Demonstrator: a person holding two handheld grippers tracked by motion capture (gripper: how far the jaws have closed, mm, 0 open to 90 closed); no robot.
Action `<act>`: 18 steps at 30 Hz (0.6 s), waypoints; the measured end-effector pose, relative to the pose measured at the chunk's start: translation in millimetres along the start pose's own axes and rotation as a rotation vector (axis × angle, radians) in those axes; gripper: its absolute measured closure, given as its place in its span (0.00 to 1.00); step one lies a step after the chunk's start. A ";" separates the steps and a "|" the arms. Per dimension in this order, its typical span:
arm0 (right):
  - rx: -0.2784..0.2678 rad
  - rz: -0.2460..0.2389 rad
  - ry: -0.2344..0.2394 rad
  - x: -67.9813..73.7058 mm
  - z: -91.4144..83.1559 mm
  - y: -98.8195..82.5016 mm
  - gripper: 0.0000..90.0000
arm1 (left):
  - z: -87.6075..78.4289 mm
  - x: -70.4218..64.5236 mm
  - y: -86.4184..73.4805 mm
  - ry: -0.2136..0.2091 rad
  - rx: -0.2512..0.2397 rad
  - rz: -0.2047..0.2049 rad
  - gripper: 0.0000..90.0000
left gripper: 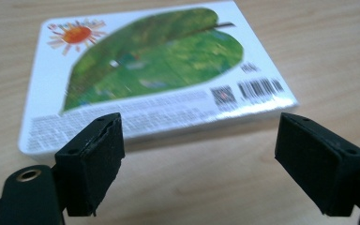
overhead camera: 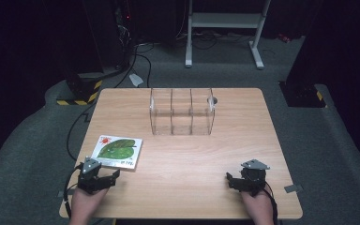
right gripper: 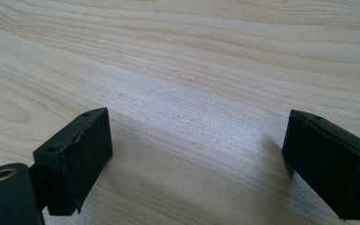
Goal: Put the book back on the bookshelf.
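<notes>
Book [overhead camera: 117,151] lies flat on the counter [overhead camera: 183,159], back cover up, at the near-left, well apart from the clear divided rack [overhead camera: 182,111] standing farther back near centre. Left gripper view resolves what the high view cannot: leaf and sun artwork, barcode and fine print along the book's near edge. Left claw [overhead camera: 104,179] sits just near of the book, jaws wide, empty, not touching it. Right claw [overhead camera: 236,182] well right of the book, jaws wide, over bare wood grain.
</notes>
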State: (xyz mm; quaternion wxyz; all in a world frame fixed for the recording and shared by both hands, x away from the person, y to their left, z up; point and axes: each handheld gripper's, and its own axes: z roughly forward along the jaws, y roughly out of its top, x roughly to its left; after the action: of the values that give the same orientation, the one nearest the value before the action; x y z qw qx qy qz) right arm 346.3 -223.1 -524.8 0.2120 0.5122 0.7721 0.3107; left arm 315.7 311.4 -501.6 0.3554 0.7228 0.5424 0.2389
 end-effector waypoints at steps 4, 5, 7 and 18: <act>-0.001 -0.001 -0.001 0.1 -0.2 -0.2 0.09 | 9.9 15.0 6.8 0.028 -0.007 -0.022 0.18; -0.001 -0.001 -0.001 0.1 -0.2 -0.2 0.09 | 11.9 18.8 8.0 0.038 -0.009 -0.025 0.18; 0.000 0.000 -0.001 0.1 -0.2 -0.2 0.09 | 14.0 27.3 9.5 0.054 -0.020 -0.042 0.18; 0.000 -0.002 0.000 0.6 -0.6 -0.7 0.09 | 28.9 55.9 8.6 0.101 0.026 -0.095 0.17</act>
State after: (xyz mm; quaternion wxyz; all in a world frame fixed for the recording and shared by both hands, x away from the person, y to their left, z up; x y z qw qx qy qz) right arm 345.2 -222.9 -524.8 0.2124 0.5113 0.7726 0.3107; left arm 358.7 356.0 -515.5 0.3290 0.6878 0.5964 0.2509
